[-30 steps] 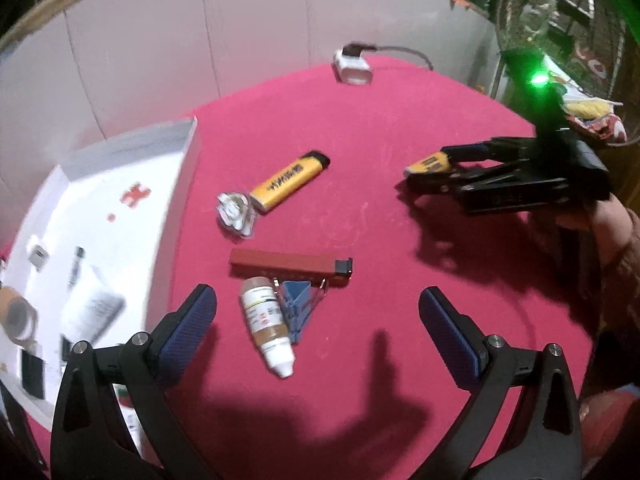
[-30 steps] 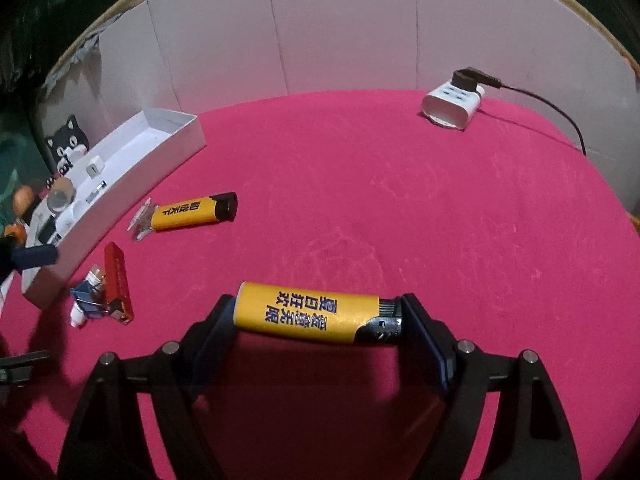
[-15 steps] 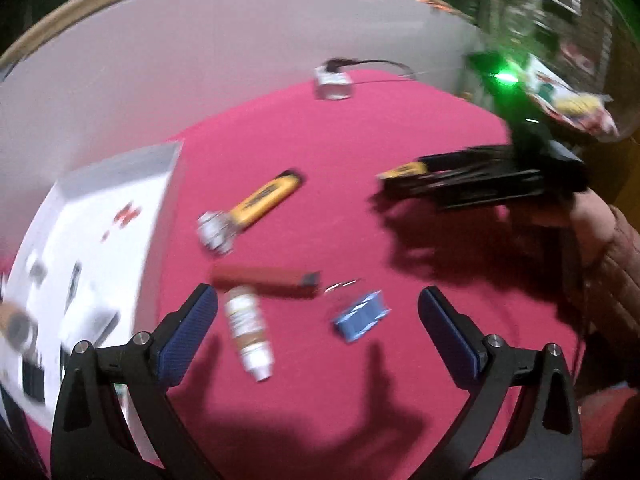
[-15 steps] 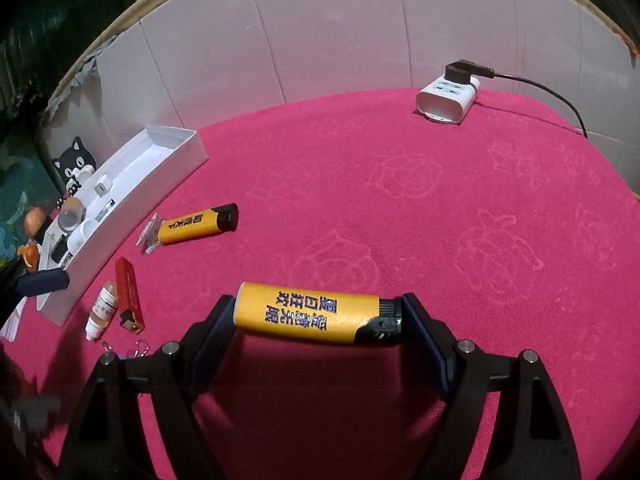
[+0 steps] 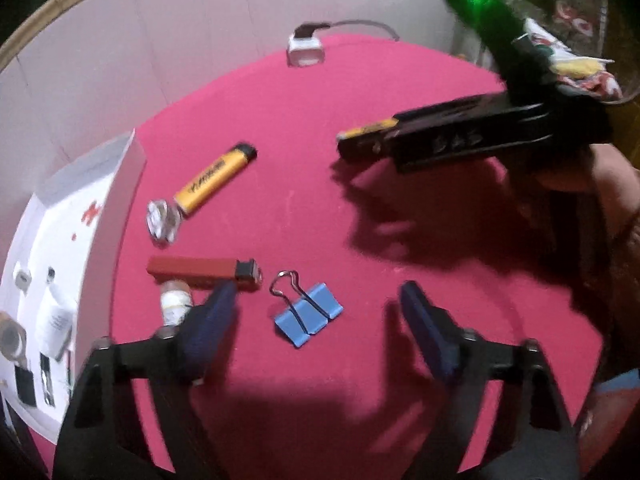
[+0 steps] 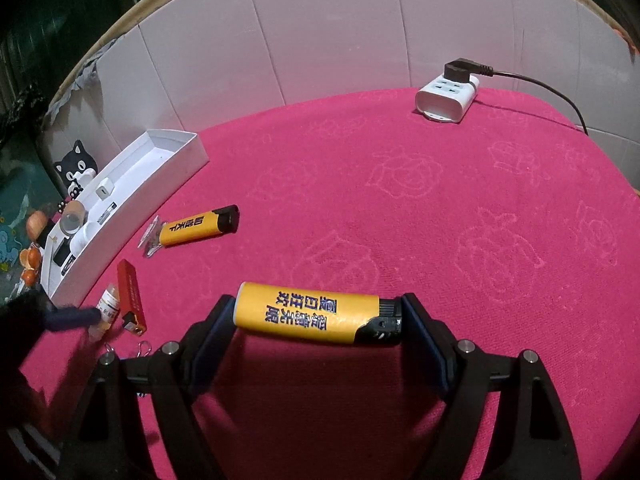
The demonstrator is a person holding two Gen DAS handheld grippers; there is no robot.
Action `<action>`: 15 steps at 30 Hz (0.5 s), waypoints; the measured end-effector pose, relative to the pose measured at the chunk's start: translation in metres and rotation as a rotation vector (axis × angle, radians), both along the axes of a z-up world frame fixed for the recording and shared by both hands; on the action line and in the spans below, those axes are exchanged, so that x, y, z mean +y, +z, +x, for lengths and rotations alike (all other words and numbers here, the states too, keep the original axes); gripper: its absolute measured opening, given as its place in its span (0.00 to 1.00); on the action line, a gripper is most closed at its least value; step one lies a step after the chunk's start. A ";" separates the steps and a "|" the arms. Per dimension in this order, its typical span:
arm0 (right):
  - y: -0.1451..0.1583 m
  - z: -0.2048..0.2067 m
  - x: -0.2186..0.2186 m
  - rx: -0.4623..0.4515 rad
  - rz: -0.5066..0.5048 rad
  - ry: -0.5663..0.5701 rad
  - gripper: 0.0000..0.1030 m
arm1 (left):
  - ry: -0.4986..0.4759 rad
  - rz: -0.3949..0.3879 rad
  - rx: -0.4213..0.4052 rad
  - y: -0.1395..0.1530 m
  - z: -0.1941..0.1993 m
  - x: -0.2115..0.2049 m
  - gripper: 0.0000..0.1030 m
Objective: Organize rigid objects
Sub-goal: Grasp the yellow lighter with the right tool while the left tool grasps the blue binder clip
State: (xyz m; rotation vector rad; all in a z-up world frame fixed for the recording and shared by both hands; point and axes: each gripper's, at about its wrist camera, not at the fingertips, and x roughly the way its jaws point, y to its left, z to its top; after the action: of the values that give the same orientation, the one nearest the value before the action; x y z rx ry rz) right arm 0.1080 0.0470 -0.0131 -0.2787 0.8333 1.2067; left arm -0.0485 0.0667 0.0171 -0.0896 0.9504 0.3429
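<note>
My right gripper is shut on a yellow lighter, held crosswise above the red tablecloth; it shows from the side in the left wrist view. My left gripper is open, low over the cloth, with a blue binder clip lying between its fingers. Its left finger covers part of a small white bottle and touches the end of a red lighter. A second yellow lighter lies beyond, next to a crumpled clear wrapper.
A white tray with several small items stands at the left table edge, also in the right wrist view. A white power strip with a black plug sits at the back. White wall panels ring the round table.
The blue binder clip has slid right, away from the bottle and red lighter, and now lies between my left fingers. My left gripper dropped lower and nearer. The right gripper keeps its lighter.
</note>
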 end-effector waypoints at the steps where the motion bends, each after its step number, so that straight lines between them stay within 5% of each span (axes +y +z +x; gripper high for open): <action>1: 0.000 0.000 0.000 0.002 0.002 -0.001 0.79 | 0.010 -0.010 0.002 -0.003 0.001 0.002 0.72; 10: 0.000 -0.001 -0.001 0.016 0.012 -0.009 0.79 | 0.084 -0.059 -0.040 -0.006 -0.001 0.007 0.34; 15: 0.001 -0.002 -0.001 0.013 0.010 -0.010 0.79 | 0.083 -0.066 -0.055 -0.005 -0.010 0.006 0.33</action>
State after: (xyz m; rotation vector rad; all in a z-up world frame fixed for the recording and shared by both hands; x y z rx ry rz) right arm 0.1062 0.0456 -0.0124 -0.2583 0.8385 1.2043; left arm -0.0585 0.0725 0.0125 -0.1982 0.9049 0.3840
